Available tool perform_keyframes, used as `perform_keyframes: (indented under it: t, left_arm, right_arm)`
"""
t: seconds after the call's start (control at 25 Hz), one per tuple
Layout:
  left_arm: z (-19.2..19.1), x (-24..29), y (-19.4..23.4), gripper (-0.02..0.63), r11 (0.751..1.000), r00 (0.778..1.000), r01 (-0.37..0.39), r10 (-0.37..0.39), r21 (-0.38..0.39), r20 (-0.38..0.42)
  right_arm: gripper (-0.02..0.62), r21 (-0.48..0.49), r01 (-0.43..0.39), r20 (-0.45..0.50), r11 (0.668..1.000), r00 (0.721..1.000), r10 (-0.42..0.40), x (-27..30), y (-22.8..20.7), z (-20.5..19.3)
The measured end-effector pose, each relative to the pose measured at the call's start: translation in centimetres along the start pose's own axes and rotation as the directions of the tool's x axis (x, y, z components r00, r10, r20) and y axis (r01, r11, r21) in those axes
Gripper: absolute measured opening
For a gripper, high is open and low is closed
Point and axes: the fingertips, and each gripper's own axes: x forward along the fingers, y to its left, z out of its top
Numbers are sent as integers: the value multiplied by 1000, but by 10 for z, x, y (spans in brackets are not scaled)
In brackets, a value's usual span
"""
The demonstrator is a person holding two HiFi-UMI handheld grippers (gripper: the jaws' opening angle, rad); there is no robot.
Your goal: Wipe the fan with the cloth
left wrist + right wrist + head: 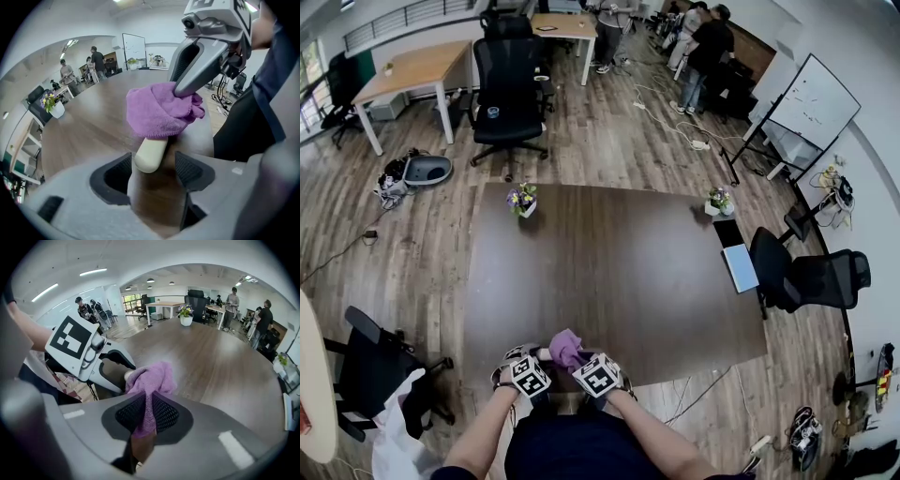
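Observation:
A purple cloth (565, 349) lies bunched over the near edge of the dark table (619, 234). My right gripper (574, 362) is shut on a fold of the cloth (152, 378), which runs down between its pads. In the left gripper view the cloth (159, 112) drapes over a cream rounded handle (151, 154), the only part of the fan that shows. My left gripper (152, 169) stands open around that handle's end, with a gap beside it. The rest of the fan is hidden under the cloth. In the head view the left gripper (542, 360) sits close beside the right one.
Two small flower pots (523, 200) (718, 202) stand at the table's far corners. A flat light-blue device (739, 267) lies at the right edge. Black office chairs (811, 279) (380, 370) flank the table. People stand at desks far back.

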Motion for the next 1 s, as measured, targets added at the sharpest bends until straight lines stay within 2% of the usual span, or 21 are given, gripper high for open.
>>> perform_keyframes:
  t: [0.12, 0.2, 0.24, 0.48, 0.64, 0.8, 1.0]
  left_arm:
    - [-3, 7, 2, 272, 1000, 1000, 0, 1, 26, -15]
    - [-3, 10, 5, 191, 999, 1000, -9, 9, 46, -10]
    - [-3, 11, 5, 183, 998, 1000, -13, 14, 57, -6]
    - [-5, 16, -1, 175, 998, 1000, -15, 16, 66, -9]
    - [-5, 17, 0, 175, 999, 1000, -1, 1, 42, 2]
    - [-4, 15, 2, 175, 1000, 1000, 2, -3, 21, 17]
    - [-7, 15, 2, 175, 1000, 1000, 7, -7, 16, 14]
  right_arm:
    - [55, 18, 9, -6, 1000, 1000, -9, -2, -3, -5]
    - [55, 31, 16, -2, 999, 1000, -16, -3, -6, -6]
    - [56, 37, 21, 1, 999, 1000, -21, -4, -8, -6]
    - [57, 106, 75, 5, 992, 997, -76, -12, -28, -23]
    - [56, 82, 118, -13, 990, 993, -117, -14, -33, -30]
    - [55, 73, 73, -9, 995, 997, -72, -10, -19, -22]
    - [55, 15, 35, -12, 999, 999, -35, 1, 4, -5]
